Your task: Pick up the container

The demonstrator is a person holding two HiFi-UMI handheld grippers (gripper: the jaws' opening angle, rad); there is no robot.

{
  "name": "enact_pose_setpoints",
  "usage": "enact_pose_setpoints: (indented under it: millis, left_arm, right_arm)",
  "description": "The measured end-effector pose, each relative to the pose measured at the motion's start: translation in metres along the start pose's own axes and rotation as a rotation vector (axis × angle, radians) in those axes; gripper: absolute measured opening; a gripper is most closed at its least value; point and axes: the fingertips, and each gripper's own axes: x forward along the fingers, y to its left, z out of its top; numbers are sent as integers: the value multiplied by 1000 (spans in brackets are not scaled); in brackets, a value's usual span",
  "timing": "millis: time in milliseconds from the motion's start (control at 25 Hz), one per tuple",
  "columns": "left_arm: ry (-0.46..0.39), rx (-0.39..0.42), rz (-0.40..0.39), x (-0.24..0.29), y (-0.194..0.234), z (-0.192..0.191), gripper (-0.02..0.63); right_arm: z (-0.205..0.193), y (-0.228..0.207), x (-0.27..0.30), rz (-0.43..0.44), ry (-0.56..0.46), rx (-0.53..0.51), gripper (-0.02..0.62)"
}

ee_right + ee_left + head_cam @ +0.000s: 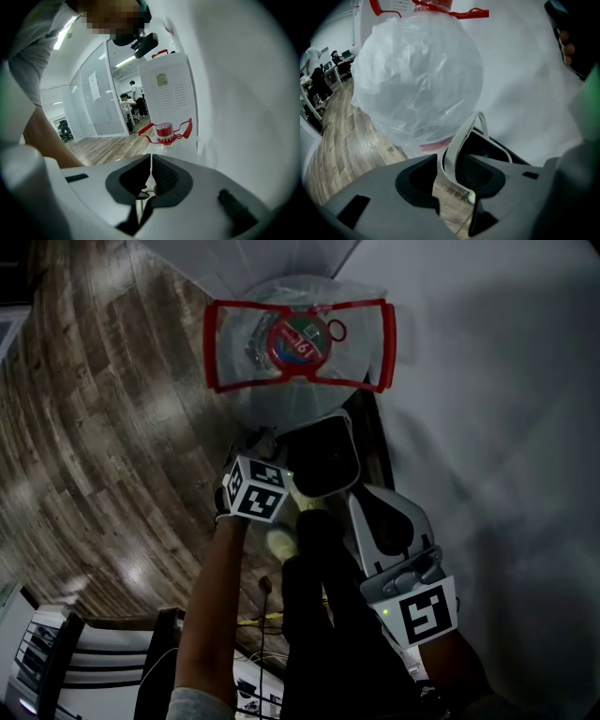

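The container is a big clear water jug (300,399) wrapped in thin plastic, with a red cap and a red carrying frame. It stands on the wood floor by a white wall. In the left gripper view the container (417,79) fills the upper picture, close ahead. My left gripper (454,187) is open and only floor shows in its gap. A pale curved band lies just past it, and I cannot tell what that is. In the head view the left gripper (314,442) hangs just short of the jug. My right gripper (151,176) is shut on nothing, with the container (165,132) farther off.
A white wall (487,381) runs along the right. A tall white cabinet (168,89) stands behind the jug. Wood floor (112,427) spreads to the left. Glass partitions and people at desks (133,101) are far back. Dark furniture (56,662) sits near my feet.
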Motion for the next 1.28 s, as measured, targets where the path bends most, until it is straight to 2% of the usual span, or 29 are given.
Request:
enact_pose_setpoints:
  millis: [240, 520, 640, 720, 880, 1040, 1200, 1280]
  left_arm:
    - [33, 38, -53, 25, -6, 5, 178]
    - [101, 196, -159, 33, -29, 13, 176]
    - [116, 237, -238, 24, -46, 10, 134]
    - [129, 280, -282, 23, -60, 9, 66]
    - [158, 355, -334, 34, -90, 20, 55]
    - [211, 342, -359, 37, -111, 24, 24]
    - [256, 328, -484, 19, -137, 6, 15]
    - [271, 334, -512, 11, -150, -1, 15]
  right_arm:
    - [-13, -4, -3, -2, 12, 28, 28]
    - [-13, 1, -9, 16, 19, 30, 28]
    - [-7, 3, -13, 19, 16, 33, 28]
    - [-3, 3, -13, 17, 9, 41, 28]
    - [1, 2, -13, 12, 1, 40, 28]
    - [1, -2, -18, 4, 14, 32, 28]
    - [11, 1, -25, 9, 7, 22, 28]
    - [19, 6, -27, 13, 1, 15, 28]
